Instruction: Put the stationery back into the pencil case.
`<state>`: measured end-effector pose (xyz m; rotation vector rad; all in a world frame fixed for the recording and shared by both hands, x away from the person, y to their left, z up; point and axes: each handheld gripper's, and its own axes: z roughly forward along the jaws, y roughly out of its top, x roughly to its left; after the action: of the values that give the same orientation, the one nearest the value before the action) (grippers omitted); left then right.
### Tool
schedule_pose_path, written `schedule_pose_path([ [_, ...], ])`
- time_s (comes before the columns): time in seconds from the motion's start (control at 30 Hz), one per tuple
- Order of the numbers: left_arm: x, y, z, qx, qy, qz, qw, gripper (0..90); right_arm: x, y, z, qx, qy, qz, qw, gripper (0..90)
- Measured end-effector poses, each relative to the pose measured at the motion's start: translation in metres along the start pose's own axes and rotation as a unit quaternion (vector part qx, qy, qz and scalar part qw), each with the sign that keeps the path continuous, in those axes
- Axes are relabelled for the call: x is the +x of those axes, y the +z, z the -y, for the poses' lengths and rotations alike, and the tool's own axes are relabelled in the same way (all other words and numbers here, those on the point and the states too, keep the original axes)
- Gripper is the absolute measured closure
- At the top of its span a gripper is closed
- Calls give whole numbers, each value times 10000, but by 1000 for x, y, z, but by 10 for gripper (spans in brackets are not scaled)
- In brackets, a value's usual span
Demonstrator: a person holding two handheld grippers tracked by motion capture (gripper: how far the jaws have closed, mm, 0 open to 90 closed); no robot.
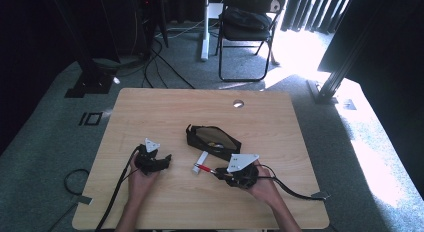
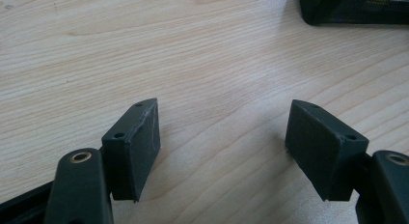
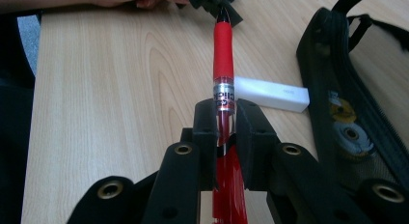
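- The right gripper is clamped tight on a red pen, which sticks out just in front of the open black pencil case.
- A white eraser lies between pen and case, beside the case's near edge.
- The left gripper rests left of the case, jaws apart over the bare wooden table.

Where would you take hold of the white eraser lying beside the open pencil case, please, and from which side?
Across its two long flat sides, near the middle, coming from above. The white eraser is a slim rectangular block lying flat on the table, so open jaws can straddle its narrow width. The left gripper is open and free; the right gripper is shut on the red pen. The pencil case crowds one end.
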<state>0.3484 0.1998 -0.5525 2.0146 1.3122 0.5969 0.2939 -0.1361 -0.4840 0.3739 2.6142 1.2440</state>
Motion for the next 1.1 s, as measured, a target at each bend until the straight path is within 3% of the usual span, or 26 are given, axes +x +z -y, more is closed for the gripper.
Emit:
schedule_pose_path([
  [1.1, 0, 0, 0, 0, -2, 2, 10000, 287, -4, -16, -8, -84, -5, 247, 9997, 795],
])
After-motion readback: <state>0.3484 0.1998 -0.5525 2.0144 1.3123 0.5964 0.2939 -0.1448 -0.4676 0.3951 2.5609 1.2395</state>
